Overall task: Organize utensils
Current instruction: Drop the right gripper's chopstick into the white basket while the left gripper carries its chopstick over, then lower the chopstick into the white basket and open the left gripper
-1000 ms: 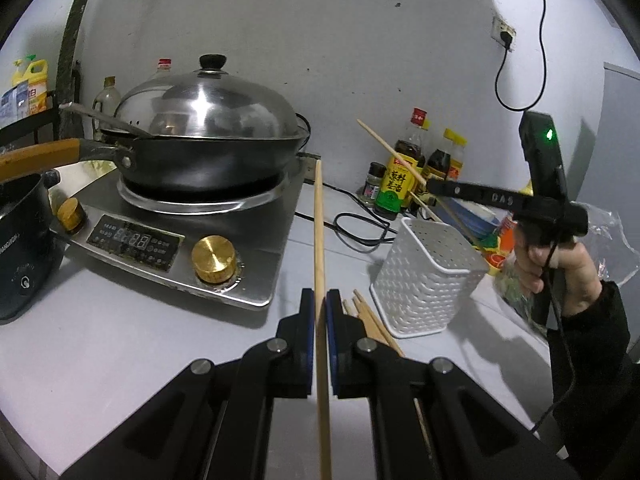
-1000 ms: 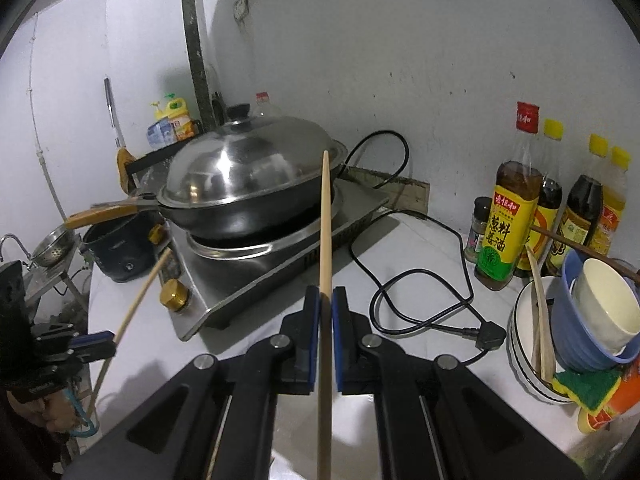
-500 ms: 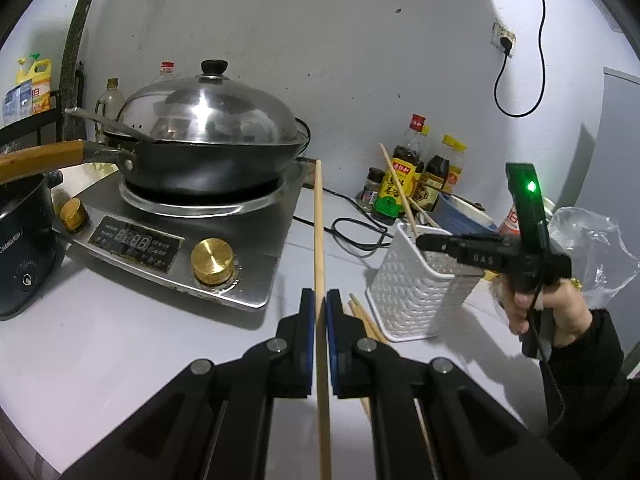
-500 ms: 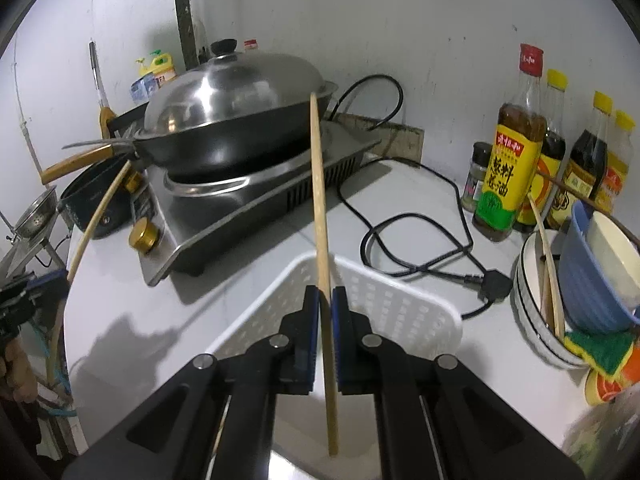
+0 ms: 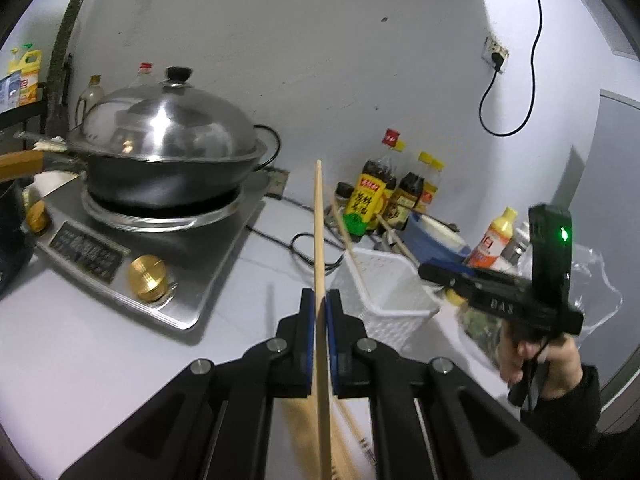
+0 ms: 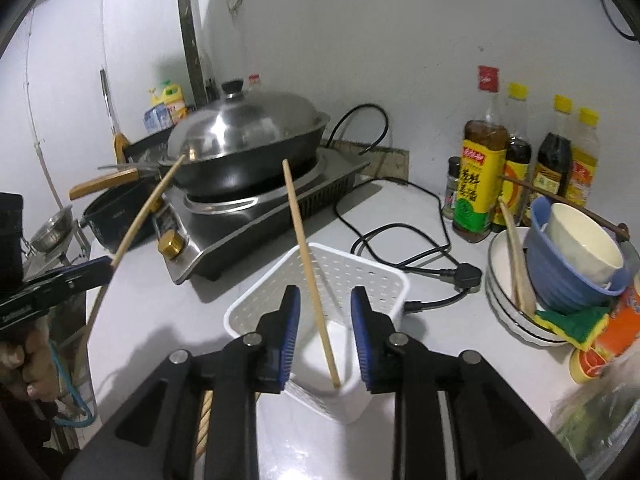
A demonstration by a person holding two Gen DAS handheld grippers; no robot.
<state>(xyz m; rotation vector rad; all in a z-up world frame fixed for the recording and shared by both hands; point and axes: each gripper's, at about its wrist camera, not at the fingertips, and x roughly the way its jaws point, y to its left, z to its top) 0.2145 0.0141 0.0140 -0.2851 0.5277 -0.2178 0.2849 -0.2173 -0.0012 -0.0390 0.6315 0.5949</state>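
My right gripper (image 6: 325, 334) had just been opening over the white basket (image 6: 362, 276); its jaws stood apart w/ one chopstick (image 6: 310, 276) loose between them, no pad pressing on it. That stick's lower tip sat down in the basket, its long axis leaning up toward 11 o'clock, top end pointing at the wok (image 6: 256, 152). So the right one was released, stick delivered, I judged.

Left gripper (image 5: 319, 334) was clenched on the other chopstick (image 5: 319, 248), long axis near straight at 12 o'clock, rising between the blue pads. From there the basket (image 5: 384, 288) lay at approx 1 o'clock, near but apart. Left hand was the one w/ work left: the stick needed tipping over the rim.

Both sticks: plain pale wood, thin, smooth. Basket: perforated plastic, squarish, light, could tip if nudged. More wood sticks lay blurred on the counter (image 5: 100, 360) under the left jaws.
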